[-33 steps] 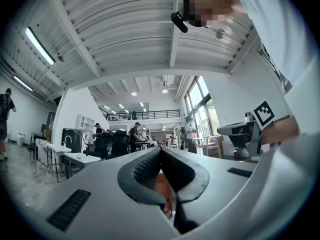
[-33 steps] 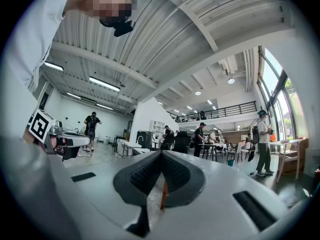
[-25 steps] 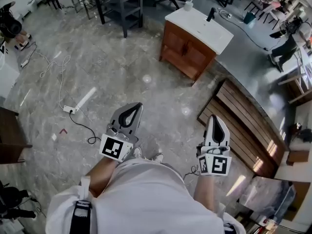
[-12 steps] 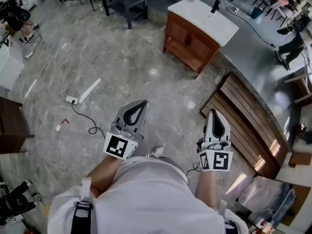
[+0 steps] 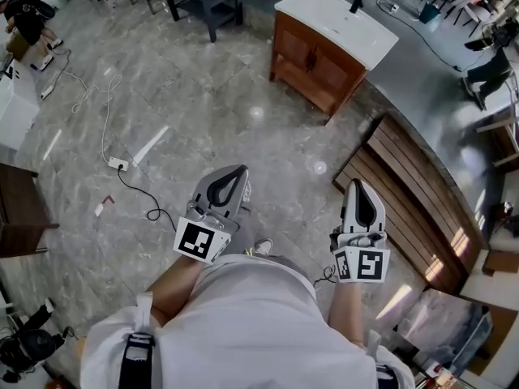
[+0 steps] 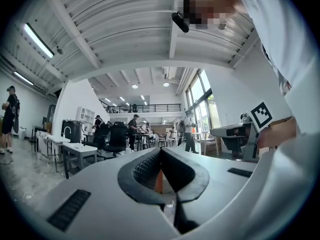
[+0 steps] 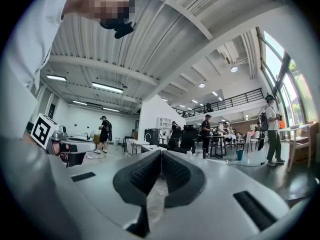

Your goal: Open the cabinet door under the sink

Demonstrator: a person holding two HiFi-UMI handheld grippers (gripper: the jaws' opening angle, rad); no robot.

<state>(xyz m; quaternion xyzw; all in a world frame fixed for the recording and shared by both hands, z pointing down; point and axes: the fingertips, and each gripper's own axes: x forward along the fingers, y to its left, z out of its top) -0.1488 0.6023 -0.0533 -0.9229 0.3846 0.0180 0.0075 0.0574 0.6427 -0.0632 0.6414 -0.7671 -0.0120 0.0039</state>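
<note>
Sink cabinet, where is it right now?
The sink cabinet stands at the head view's top, right of centre, just beyond the slatted wooden platform.

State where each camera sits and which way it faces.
Head view: on the head, steeply down at floor and sink cabinet; shows shirt, left gripper, right gripper.
Left gripper view: on that gripper, along its shut jaws into the hall; shirt right.
Right gripper view: likewise; shirt left.
Shared: each gripper view shows the other's marker cube.
</note>
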